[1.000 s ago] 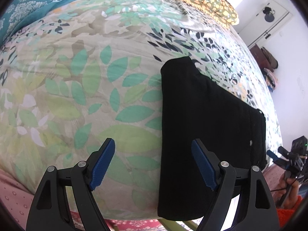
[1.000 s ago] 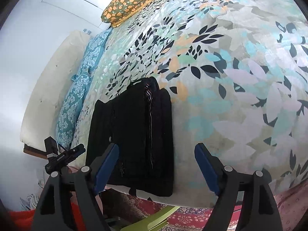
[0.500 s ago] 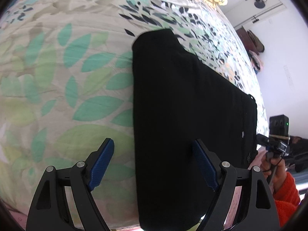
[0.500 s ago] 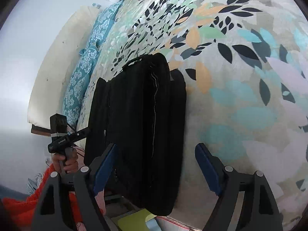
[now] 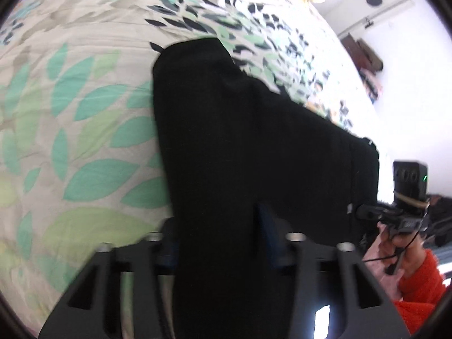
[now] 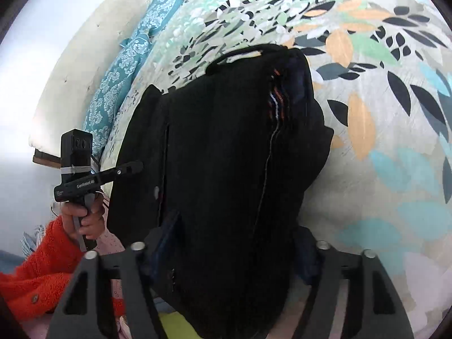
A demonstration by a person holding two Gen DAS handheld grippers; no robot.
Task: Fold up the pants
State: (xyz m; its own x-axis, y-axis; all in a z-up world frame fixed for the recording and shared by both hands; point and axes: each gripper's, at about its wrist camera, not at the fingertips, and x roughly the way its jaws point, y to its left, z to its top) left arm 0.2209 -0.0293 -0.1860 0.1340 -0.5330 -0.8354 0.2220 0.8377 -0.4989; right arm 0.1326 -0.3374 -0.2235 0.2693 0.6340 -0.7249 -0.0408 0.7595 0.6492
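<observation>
The black pants (image 5: 254, 147) are laid folded on a bedspread (image 5: 84, 130) printed with leaves, at the near edge of the bed. The left gripper (image 5: 217, 234) has just been closing, and the near corner of the fabric is caught between its jaws; its blue pads (image 5: 267, 231) are seen pressed into the cloth from both sides, so the pants are clamped there. Ahead of these jaws the garment is stretched away across the bedspread.

The right gripper (image 6: 237, 243) has likewise just been closing, and the other near end of the pants (image 6: 226, 169) is gripped between its jaws, the cloth bulging up between the fingers. A pale seam line is seen running along the fabric ahead of it. To its left, the other tool is held by a hand (image 6: 82, 217) in an orange sleeve (image 6: 36, 276). A teal patterned pillow (image 6: 130, 59) is seen far ahead to the left.
</observation>
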